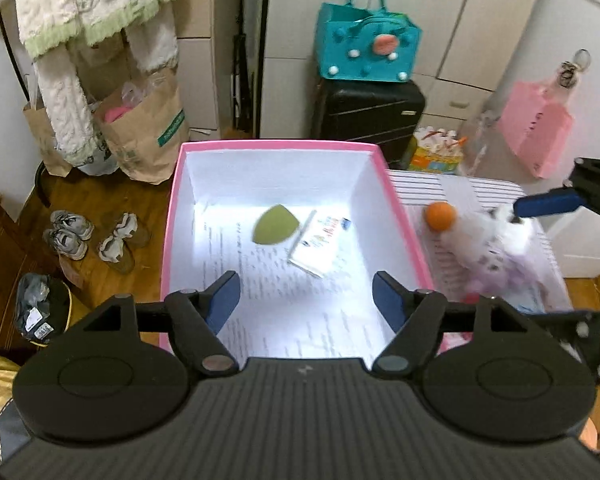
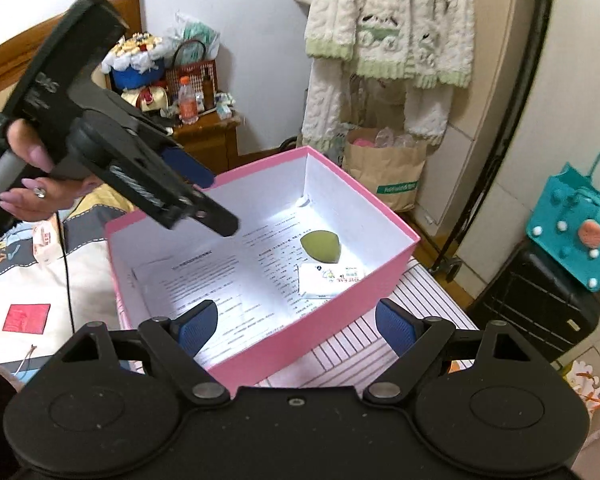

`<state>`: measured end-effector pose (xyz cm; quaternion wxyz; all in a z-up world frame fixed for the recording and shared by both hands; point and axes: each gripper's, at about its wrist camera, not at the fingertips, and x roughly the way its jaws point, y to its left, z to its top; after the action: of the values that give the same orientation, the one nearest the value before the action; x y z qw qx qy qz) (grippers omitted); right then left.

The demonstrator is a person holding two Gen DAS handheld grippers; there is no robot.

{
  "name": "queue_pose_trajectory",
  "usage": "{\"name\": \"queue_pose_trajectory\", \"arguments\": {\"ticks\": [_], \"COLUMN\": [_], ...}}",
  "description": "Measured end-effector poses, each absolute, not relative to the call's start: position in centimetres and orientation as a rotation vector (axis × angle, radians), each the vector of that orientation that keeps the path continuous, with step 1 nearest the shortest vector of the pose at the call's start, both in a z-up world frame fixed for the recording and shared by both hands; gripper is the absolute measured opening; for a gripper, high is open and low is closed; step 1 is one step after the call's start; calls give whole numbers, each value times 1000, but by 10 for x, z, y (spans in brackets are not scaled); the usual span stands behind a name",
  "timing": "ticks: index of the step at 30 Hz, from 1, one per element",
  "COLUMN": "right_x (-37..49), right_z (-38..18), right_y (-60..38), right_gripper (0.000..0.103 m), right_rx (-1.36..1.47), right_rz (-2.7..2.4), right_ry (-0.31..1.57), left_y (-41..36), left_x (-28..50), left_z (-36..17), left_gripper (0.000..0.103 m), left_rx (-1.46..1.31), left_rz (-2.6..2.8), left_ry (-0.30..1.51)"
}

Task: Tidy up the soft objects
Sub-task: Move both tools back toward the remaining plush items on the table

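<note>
Hovering spread wide and empty above the pink-walled cardboard box [image 1: 172,216] holding a green teardrop sponge [image 1: 275,225], the left gripper [image 1: 306,292] should yield while the equally wide right gripper [image 2: 296,328] descends squarely onto the white-and-purple plush toy [image 1: 496,252] beside the orange ball [image 1: 441,217] on the striped bench [image 1: 480,188].

Both wrist views angled down, close over shared pink box [image 1: 172,216] [image 2: 380,280].
</note>
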<state>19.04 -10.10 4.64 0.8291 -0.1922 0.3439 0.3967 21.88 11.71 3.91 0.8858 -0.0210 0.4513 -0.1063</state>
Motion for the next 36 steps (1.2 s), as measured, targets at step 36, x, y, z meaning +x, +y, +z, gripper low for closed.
{"name": "queue_pose_trajectory", "arguments": {"ticks": [36], "right_x": [38], "right_z": [17], "right_y": [-259], "right_gripper": [89], "right_rx": [-258], "right_rz": [637], "right_ry": [699], "left_y": [-15], "left_x": [61], "left_z": [42], "left_gripper": [86], "left_rx": [248], "left_rz": [-515], "left_ry": [924]}}
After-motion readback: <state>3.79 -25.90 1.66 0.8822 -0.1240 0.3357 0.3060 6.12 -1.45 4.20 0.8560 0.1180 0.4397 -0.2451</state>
